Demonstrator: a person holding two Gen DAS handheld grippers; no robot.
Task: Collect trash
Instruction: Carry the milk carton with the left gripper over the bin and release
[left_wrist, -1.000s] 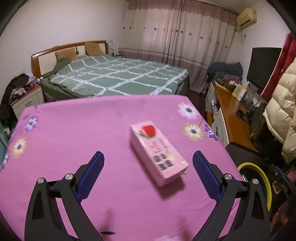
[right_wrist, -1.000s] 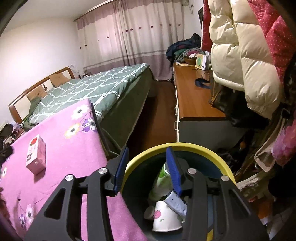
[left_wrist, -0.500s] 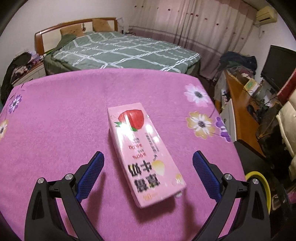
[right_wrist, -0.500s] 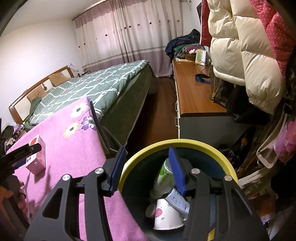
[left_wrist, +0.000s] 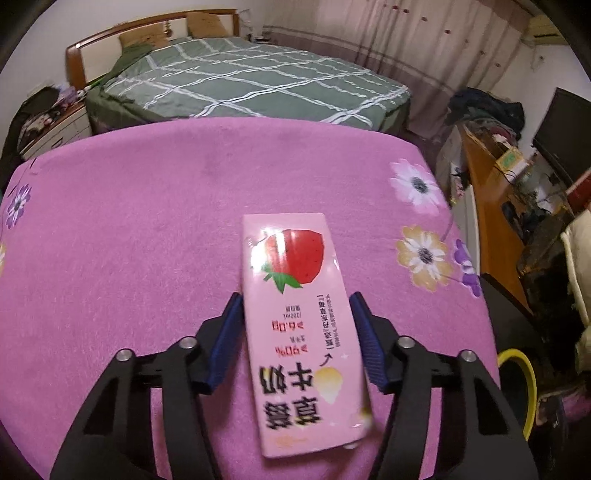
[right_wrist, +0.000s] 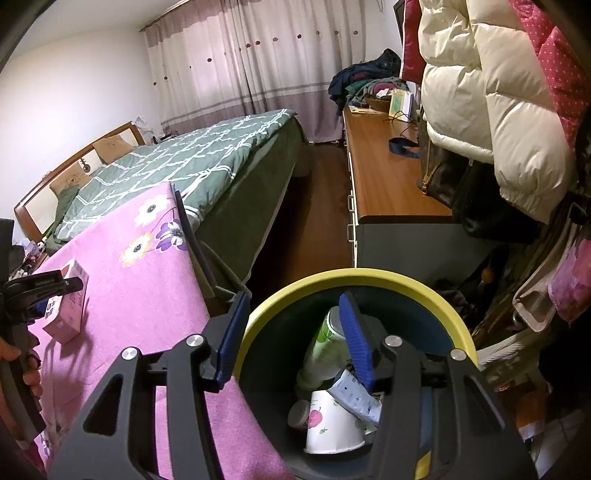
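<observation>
Strawberry milk carton (left_wrist: 301, 325) lies flat on the pink flowered tablecloth (left_wrist: 129, 229), well short of the trash bin (right_wrist: 354, 280), which stands off the cloth's flowered corner. My left gripper (left_wrist: 297, 325) straddles the carton across its long sides; both blue pads sit right at the carton walls, so I judge the jaws closed on it, or within a hair of contact. Carton not yet lifted, as far as I can tell.

My right gripper (right_wrist: 293, 336) hangs over the bin mouth, one finger outside the yellow rim, one inside. Jaws are parted and hold nothing. Inside the bin: a paper cup (right_wrist: 332, 424) with a fruit print, a green-and-white bottle (right_wrist: 325, 339), a crumpled wrapper (right_wrist: 354, 395).

Step in hand, my judgement: secure the pinch, then lift.
- Squeeze lightly; thin card will likely buckle if over-clamped.
- Grip sits on the near half, so the far end may droop. Lift level.
- Move the right gripper clear of the bin mouth before the drop.

Printing: strawberry picture, large Chinese characters reading upside-down from my side, red "%" figures, and "200mL" (blurred, uncertain). No brand name legible.
</observation>
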